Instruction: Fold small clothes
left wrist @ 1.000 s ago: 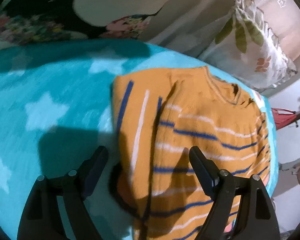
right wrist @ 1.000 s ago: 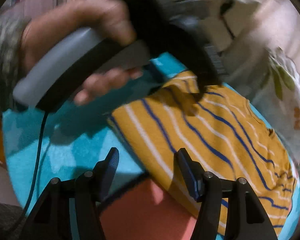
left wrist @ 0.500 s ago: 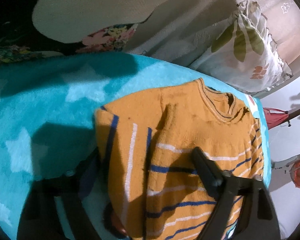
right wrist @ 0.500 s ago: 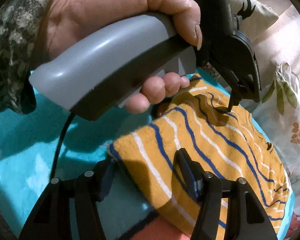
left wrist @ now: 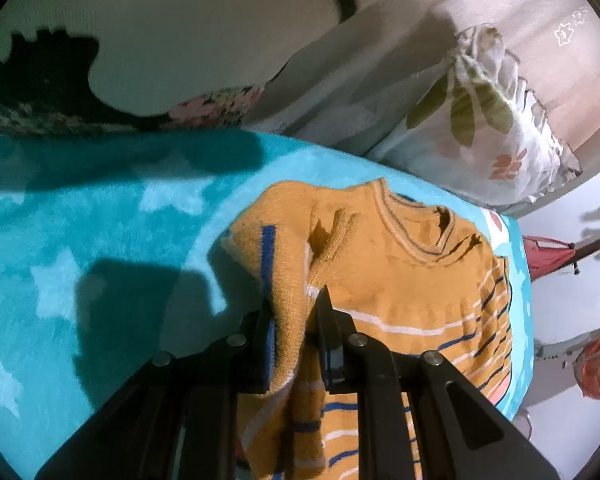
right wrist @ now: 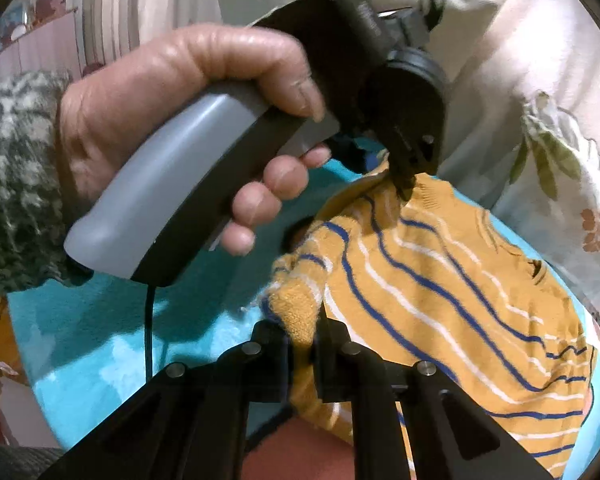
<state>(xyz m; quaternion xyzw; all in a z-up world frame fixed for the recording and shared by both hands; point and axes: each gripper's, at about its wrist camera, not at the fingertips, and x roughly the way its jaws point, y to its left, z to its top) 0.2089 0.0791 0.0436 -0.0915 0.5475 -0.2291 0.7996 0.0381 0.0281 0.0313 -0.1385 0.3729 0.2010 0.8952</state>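
Observation:
A mustard sweater (left wrist: 400,280) with blue and white stripes lies on a teal star blanket (left wrist: 100,240). My left gripper (left wrist: 295,299) pinches the sweater's left edge near the shoulder; its jaws are closing, with fabric bunched between the pads and lifted off the blanket. In the right wrist view my right gripper (right wrist: 300,324) is shut on the near corner of the sweater (right wrist: 440,300), which is raised too. A hand (right wrist: 180,92) holds the left gripper (right wrist: 404,192) above, its tips in the sweater's far edge.
A leaf-print pillow (left wrist: 480,120) leans behind the sweater, by a pale headboard. Dark floral fabric (left wrist: 204,108) lies past the blanket's far edge. A knit sleeve (right wrist: 12,180) fills the left of the right wrist view. A cable (right wrist: 150,332) hangs from the left tool.
Both grippers went from wide open to closed on the sweater's left edge. That edge has lifted and bunched up off the blanket.

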